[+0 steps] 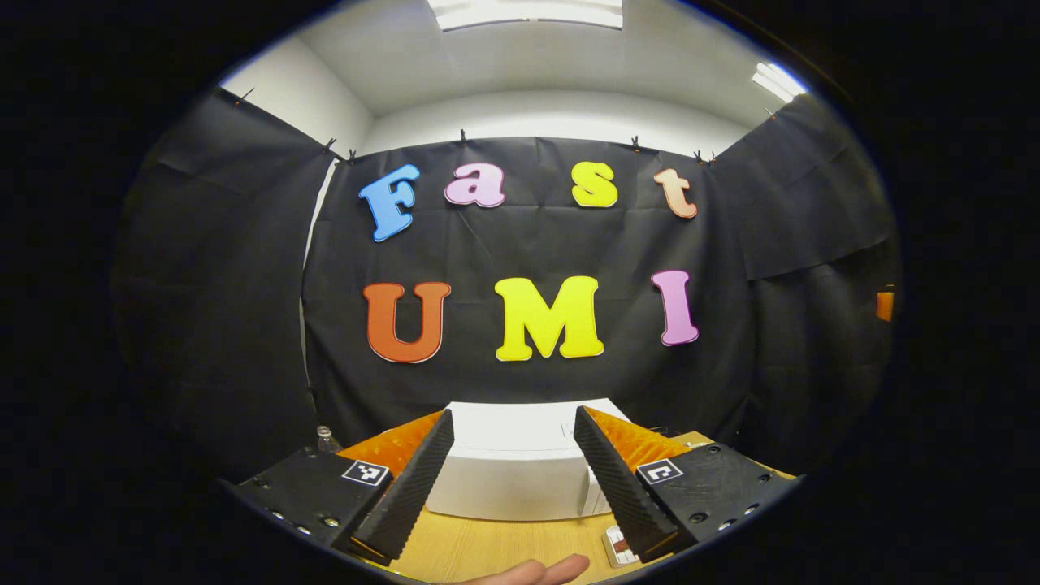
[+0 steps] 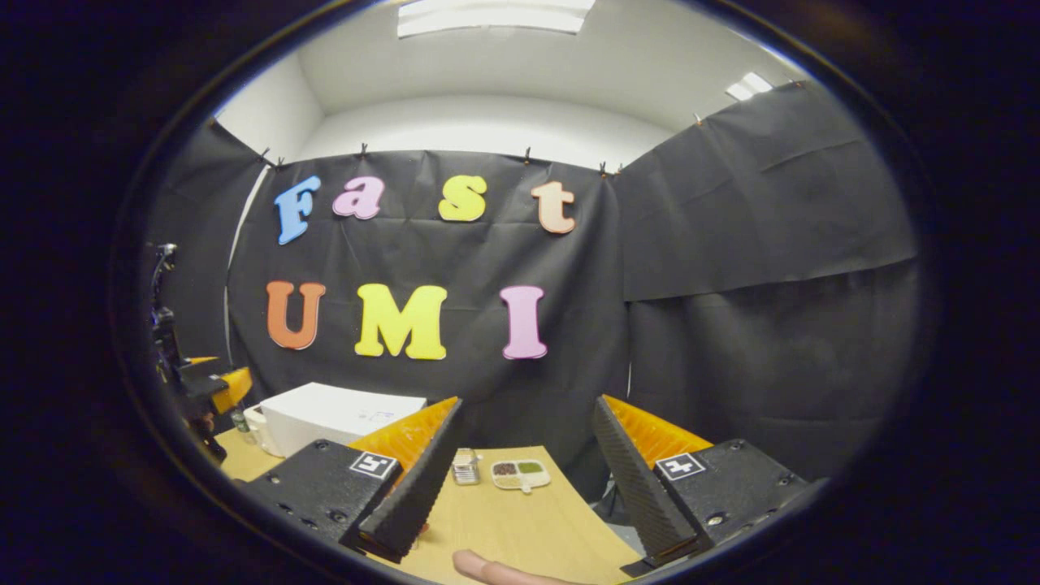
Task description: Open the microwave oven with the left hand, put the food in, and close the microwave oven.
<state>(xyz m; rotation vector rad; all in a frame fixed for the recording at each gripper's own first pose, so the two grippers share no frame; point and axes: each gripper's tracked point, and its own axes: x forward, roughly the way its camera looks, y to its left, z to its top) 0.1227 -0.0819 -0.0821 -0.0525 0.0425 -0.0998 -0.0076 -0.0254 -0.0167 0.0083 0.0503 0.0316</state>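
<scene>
in the right gripper view, the white microwave oven [image 2: 325, 422] sits closed at the far left of the wooden worktop [image 2: 520, 520], the food tray [image 2: 520, 474] lies beyond the spread right tool [image 2: 520, 479], while the left tool [image 1: 513, 479], also spread, faces the oven.

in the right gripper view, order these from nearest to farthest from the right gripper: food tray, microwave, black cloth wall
1. food tray, on the wooden table just ahead of the right gripper, between its open fingers.
2. microwave, white, farther back on the table and off to the left.
3. black cloth wall, behind the table, beyond both.
</scene>
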